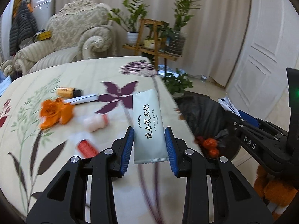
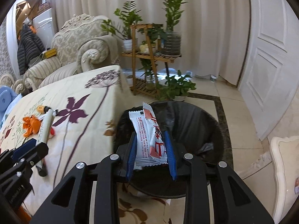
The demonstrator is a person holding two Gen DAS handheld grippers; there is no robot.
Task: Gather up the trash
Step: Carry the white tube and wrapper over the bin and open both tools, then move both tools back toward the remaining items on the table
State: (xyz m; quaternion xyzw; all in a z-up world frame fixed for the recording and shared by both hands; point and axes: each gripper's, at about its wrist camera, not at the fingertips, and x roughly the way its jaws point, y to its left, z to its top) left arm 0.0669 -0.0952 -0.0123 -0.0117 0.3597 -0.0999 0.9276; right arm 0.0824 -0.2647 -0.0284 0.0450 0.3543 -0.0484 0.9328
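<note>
My left gripper [image 1: 149, 129] is shut on a pale sachet with black Chinese print [image 1: 147, 115], held over the right edge of the flowered tablecloth [image 1: 74, 74]. On the cloth lie a crumpled orange wrapper [image 1: 54, 113], a white tube [image 1: 84, 99], a small yellow bottle [image 1: 67, 92], a pale little bottle [image 1: 96, 123] and a red ribbed piece [image 1: 86, 147]. My right gripper [image 2: 150, 133] is shut on a white and red snack wrapper [image 2: 143, 127], which hangs over the black-lined bin [image 2: 214, 119]. The bin [image 1: 203, 112] stands beside the table, and orange-red wrappers [image 1: 209, 143] lie inside it.
A cream armchair [image 1: 78, 35] stands behind the table. A wooden plant stand [image 1: 153, 43] with pots is at the back, and a potted plant [image 2: 177, 87] sits on the tiled floor behind the bin. A white door [image 1: 261, 56] closes off the right side.
</note>
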